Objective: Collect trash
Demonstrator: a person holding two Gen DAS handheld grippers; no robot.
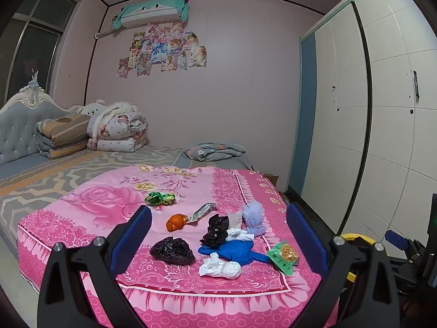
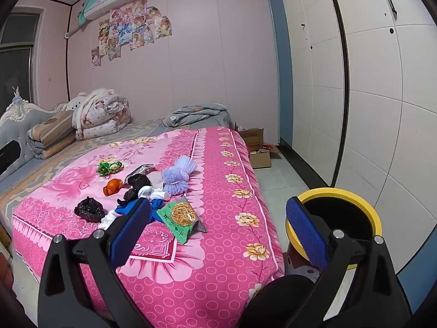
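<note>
Left gripper (image 1: 218,235) and right gripper (image 2: 218,228) both spread wide, empty. Beyond: green snack packet (image 2: 179,217), blue glove (image 1: 232,250), black bags (crumpled) (image 1: 172,250) on pink bedspread (image 2: 218,246); yellow-rimmed bin (image 2: 355,199) beside bed.

A pale pink wall (image 1: 232,82) closes the far side of the bedroom, with a covered air conditioner (image 1: 153,12) mounted high and a cluster of cartoon posters (image 1: 164,50) beneath it. A dark window (image 1: 30,41) sits at the left, above a tufted grey headboard (image 1: 24,120). Folded quilts (image 1: 109,134) are stacked on the bed (image 1: 82,169), which carries a pink floral sheet (image 2: 224,218). A white panelled wardrobe (image 2: 368,95) lines the right side. Open cardboard boxes (image 2: 258,147) stand on the pale tiled floor (image 2: 278,175).
</note>
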